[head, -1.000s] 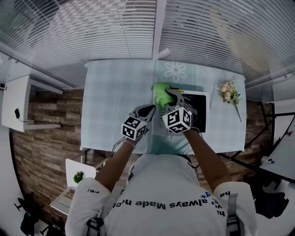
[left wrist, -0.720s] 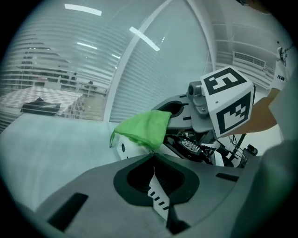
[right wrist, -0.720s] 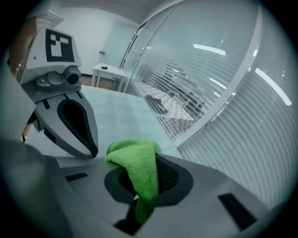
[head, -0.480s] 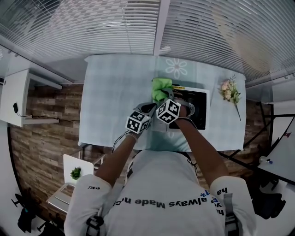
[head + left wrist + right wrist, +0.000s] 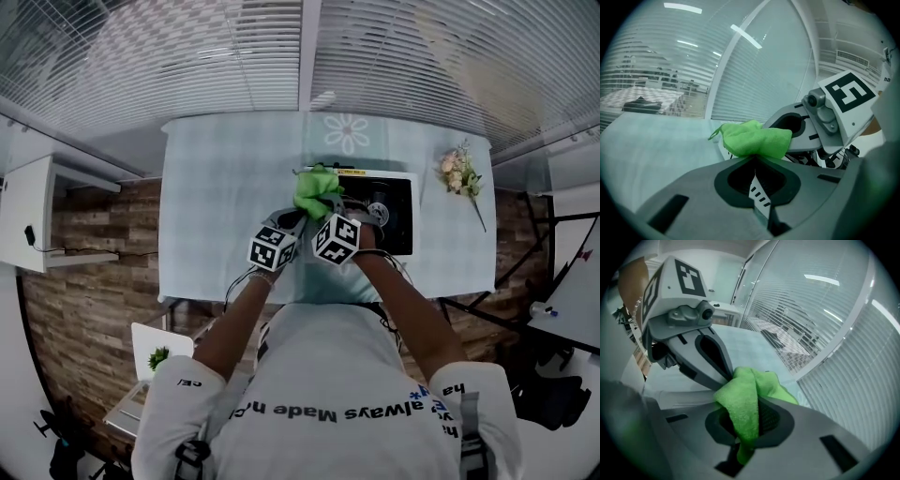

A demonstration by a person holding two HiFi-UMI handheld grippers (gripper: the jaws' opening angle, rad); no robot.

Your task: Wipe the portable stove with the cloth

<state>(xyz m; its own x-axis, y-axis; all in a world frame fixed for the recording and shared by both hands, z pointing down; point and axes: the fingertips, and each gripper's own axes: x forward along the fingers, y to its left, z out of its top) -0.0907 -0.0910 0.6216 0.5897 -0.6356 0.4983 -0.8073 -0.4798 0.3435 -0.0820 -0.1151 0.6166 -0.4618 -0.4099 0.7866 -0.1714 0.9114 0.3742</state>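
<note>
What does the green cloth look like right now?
The green cloth is bright lime and fuzzy, like microfibre, bunched into a crumpled wad. The right tool is shut on it, one fold running down between its jaws. It is at the left end of the portable stove. The shut left tool points at it from close by; whether they touch is unclear.

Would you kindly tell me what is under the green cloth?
Under the green microfibre cloth, gripped in the jaws of the right gripper, is the left end of the black portable stove; that covered part cannot be seen.
</note>
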